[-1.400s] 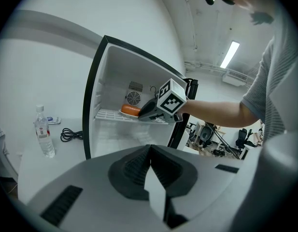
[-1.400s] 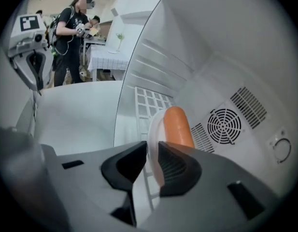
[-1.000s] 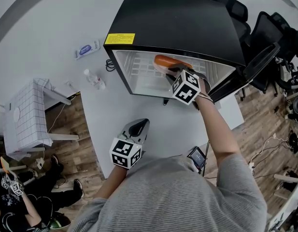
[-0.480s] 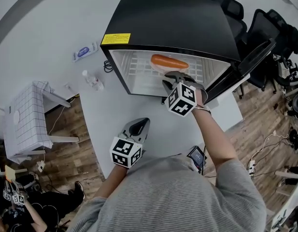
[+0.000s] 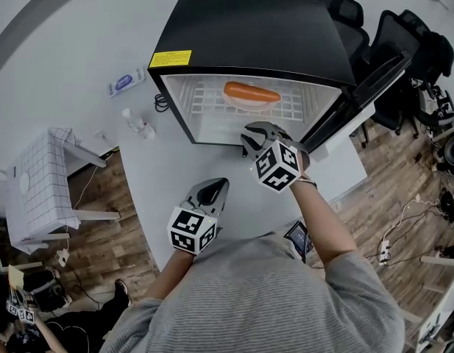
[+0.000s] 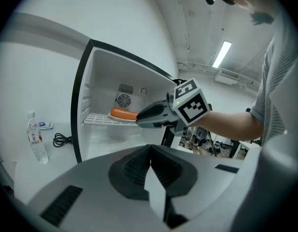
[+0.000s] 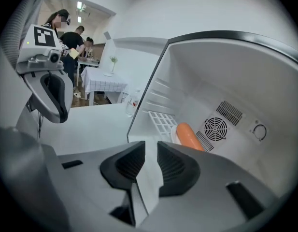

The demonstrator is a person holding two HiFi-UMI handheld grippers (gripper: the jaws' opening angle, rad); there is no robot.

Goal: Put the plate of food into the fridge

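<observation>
**Person.** Grey, finely striped shirt (image 5: 263,300) with short sleeves (image 5: 363,267).

**Left gripper (image 5: 221,186) and right gripper (image 5: 251,134).** Grey moulded shells with tapering jaws, lined with black ribbed pads (image 6: 132,168). Each carries a white cube (image 5: 191,232) printed with black square markers.

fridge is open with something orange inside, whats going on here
A person holds a gripper in each hand at a small black fridge that stands open on a white table. The plate of food, an orange sausage on a white plate, lies on the wire shelf inside. The right gripper hangs just outside the opening, jaws apart and empty. The left gripper is back near the person, jaws together.
</observation>
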